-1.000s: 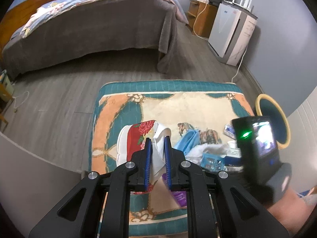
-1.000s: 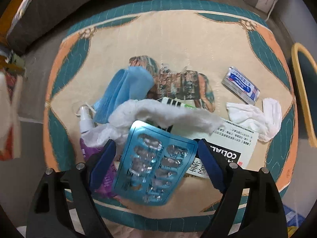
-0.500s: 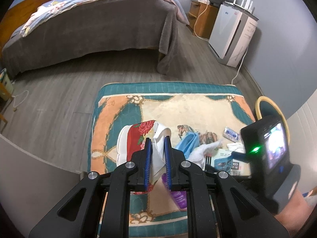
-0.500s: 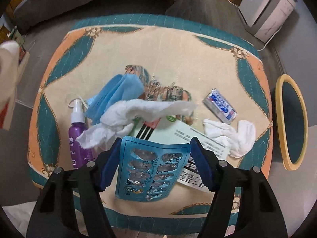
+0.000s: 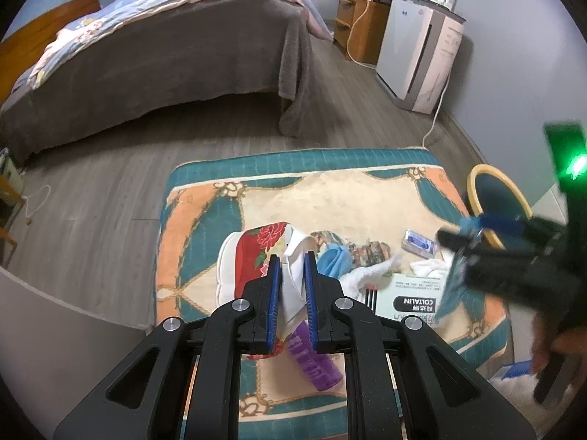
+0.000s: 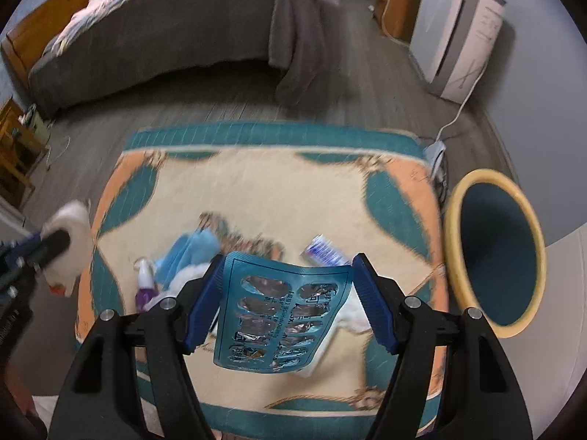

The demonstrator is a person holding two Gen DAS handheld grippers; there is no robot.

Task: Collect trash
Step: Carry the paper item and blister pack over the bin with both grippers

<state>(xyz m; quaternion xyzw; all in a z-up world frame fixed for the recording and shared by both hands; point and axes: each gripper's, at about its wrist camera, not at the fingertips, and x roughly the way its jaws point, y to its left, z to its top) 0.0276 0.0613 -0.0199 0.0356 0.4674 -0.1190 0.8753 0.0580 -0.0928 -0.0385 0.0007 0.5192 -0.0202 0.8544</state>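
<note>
My right gripper [image 6: 288, 269] is shut on a blue empty pill blister pack [image 6: 279, 311] and holds it lifted above the patterned mat [image 6: 275, 190]. My left gripper [image 5: 292, 262] is shut on a white and red floral paper bag [image 5: 256, 256] held over the mat's left part. On the mat [image 5: 330, 198] lie a blue face mask [image 5: 332, 260], white tissues [image 5: 370, 275], a white COLTALIN leaflet [image 5: 411, 293], a small blue-white packet [image 5: 418, 244] and a purple spray bottle [image 5: 315, 363]. The right gripper shows blurred in the left wrist view [image 5: 466, 242].
A round bin with a yellow rim and teal inside [image 6: 495, 256] stands on the floor right of the mat. A bed with a grey cover [image 5: 165, 58] is behind, a white appliance [image 5: 418, 51] and a wooden cabinet [image 5: 359, 25] at the back right.
My right gripper has closed on the blister pack, lifted it off the mat and tilted up toward the bin side. The left gripper still holds the bag.
</note>
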